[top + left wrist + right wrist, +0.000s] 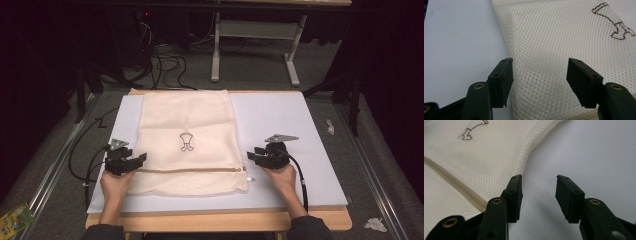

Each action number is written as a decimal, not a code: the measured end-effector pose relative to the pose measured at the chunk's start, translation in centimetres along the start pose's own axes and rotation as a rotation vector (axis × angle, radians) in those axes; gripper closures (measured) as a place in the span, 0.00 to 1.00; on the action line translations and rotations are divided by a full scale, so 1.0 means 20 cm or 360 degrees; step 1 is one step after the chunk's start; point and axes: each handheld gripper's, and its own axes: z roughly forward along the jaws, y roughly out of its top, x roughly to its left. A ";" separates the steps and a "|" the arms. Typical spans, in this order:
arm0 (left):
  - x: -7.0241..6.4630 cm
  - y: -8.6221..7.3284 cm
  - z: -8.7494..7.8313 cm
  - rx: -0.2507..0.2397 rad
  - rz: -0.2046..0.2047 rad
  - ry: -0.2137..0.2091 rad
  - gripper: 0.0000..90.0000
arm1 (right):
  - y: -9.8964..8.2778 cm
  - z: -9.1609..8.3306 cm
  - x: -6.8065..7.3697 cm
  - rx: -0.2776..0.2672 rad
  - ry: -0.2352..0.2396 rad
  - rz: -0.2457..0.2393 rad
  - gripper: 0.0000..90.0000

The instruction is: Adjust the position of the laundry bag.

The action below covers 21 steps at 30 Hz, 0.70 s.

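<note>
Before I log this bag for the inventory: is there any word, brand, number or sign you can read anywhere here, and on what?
No readable words or numbers.
Mesh laundry bag: an outlined dark pictogram, a sign without letters; it also shows in the left gripper view.
Yellow-green packet on the floor, lower left of the high view: its print is too small and blurred to read.

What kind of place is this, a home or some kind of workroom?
Probably a lab or recording studio, not a home. A wooden table carries a pale work mat with one mesh laundry bag; loose cables lie on grey floor, and the surroundings are dark.
</note>
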 end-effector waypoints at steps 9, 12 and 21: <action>0.03 0.02 0.02 0.0076 -0.0036 -0.0001 0.37 | 0.03 0.08 0.07 0.0047 0.0036 -0.0015 0.60; 0.04 0.03 0.03 0.0072 -0.0057 0.0000 0.36 | 0.05 0.11 0.09 0.0051 0.0052 -0.0020 0.59; 0.06 0.04 0.06 0.0096 -0.0079 -0.0008 0.37 | 0.12 0.17 0.14 0.0133 0.0047 -0.0030 0.55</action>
